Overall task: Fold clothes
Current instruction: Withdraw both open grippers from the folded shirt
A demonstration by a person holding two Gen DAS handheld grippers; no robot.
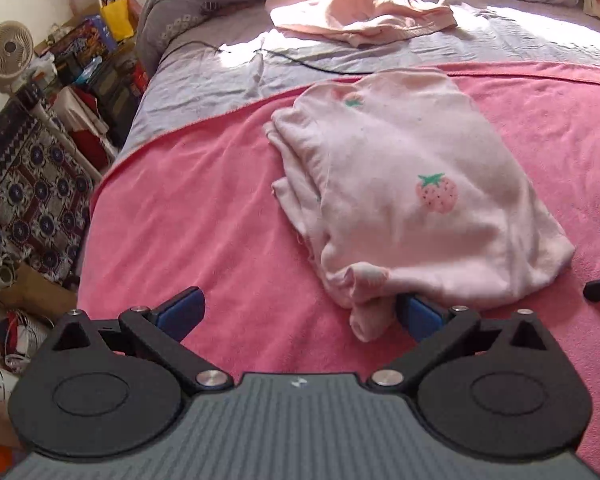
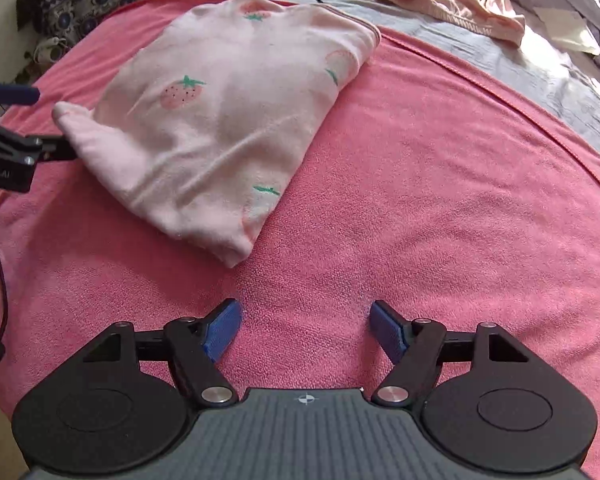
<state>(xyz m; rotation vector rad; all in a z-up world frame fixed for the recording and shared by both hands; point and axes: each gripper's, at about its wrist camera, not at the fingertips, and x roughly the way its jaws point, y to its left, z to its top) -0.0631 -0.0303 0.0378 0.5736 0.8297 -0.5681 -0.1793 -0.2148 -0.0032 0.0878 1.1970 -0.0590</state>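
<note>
**Folded strawberry top on the pink towel, both grippers spread**

Beside the bed's left edge, a yellow paper bag (image 1: 117, 17) is seen standing on crowded shelves; its contents cannot be made out. On the left gripper's body, seen from the right wrist view, part of a printed word ending in "AI" can be read.

A pale pink top (image 1: 412, 196) printed with strawberries is laid folded on the pink towel (image 1: 188, 216), nearer the towel's far edge. The left gripper (image 1: 300, 314) is held with its fingers spread wide; its right pad (image 1: 416, 316) is touching the near corner of the top, partly tucked beneath it. The right gripper (image 2: 306, 326) is also spread, over bare towel, apart from the top's near corner.

A second pink garment (image 1: 364, 8) is lying crumpled on the grey sheet (image 1: 204, 76) beyond the towel's far edge. Bare towel is seen to the right of the top.
</note>
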